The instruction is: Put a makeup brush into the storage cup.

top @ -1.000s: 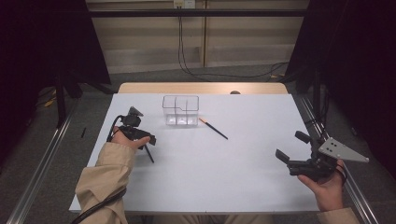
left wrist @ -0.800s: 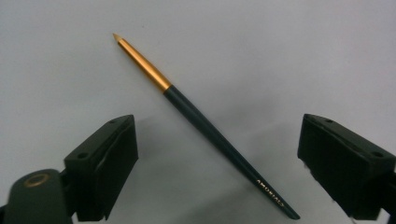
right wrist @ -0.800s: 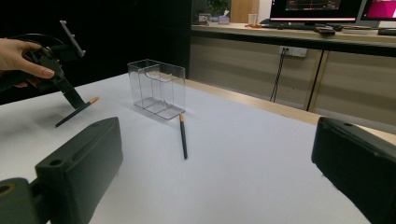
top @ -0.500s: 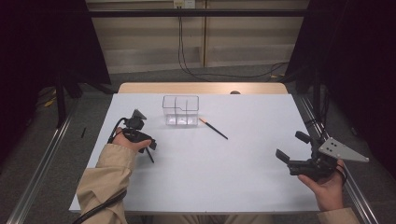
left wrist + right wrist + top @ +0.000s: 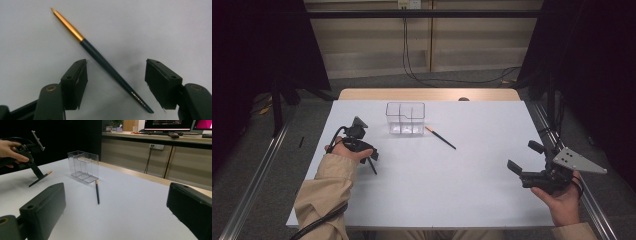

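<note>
Dark gold-tipped brush (image 5: 107, 66), flat on table

Clear box (image 5: 405, 119), second brush (image 5: 440, 137) beside it.

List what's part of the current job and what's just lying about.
In the job:
left gripper, jaws just been closing, not yet touching
gold-tipped pencil, lying between them

Lying about:
clear organizer
second pencil, beside it
right gripper, jaws open

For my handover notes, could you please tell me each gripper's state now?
Left gripper: open, jaws just closing around the slim dark-blue, gold-tipped brush, not yet touching.
Right gripper: open, holding nothing.
</note>
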Demonstrator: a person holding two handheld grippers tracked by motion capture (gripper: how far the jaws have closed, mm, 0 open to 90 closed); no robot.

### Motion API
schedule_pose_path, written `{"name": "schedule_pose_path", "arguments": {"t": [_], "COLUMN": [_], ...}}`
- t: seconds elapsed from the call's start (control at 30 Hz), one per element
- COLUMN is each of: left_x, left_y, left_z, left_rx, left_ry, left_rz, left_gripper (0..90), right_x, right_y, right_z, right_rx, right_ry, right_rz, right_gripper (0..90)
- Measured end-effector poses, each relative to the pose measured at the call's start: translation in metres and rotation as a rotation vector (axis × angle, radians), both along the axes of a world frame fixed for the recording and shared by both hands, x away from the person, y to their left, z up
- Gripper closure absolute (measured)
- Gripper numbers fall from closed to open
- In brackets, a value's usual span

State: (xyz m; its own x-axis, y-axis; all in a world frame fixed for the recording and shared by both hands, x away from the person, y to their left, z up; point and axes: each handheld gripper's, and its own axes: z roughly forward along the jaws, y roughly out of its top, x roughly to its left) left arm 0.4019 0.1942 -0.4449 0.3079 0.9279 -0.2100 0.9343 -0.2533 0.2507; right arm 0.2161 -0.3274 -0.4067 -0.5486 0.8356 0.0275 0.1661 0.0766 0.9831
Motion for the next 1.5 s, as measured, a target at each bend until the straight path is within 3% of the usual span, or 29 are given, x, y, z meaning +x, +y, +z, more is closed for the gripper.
{"name": "schedule_pose_path", "arguments": {"t": [0.5,1.1,1.33,1.5], "left_x": [0.011,0.027,0.03,0.03], "left_y": [0.003,0.005,0.002,0.0], "left_z": [0.002,-0.001,0.0,-0.001], "left_rx": [0.009,0.1,0.117,0.147], "left_ry": [-0.034,-0.074,-0.052,-0.06], "left_rz": [0.065,0.171,0.179,0.18], "left_gripper": [44.2,56.7,63.9,70.0], "right_x": [0.0,0.001,0.001,0.001], "right_y": [0.001,-0.001,0.0,-0.001], "right_z": [0.0,-0.001,-0.001,-0.002], "right_rx": [0.0,0.004,-0.001,-0.007], "right_ry": [-0.001,0.0,0.001,0.0], "right_rz": [0.003,0.005,0.005,0.003], "right_gripper": [1.8,1.8,1.9,1.9]}}
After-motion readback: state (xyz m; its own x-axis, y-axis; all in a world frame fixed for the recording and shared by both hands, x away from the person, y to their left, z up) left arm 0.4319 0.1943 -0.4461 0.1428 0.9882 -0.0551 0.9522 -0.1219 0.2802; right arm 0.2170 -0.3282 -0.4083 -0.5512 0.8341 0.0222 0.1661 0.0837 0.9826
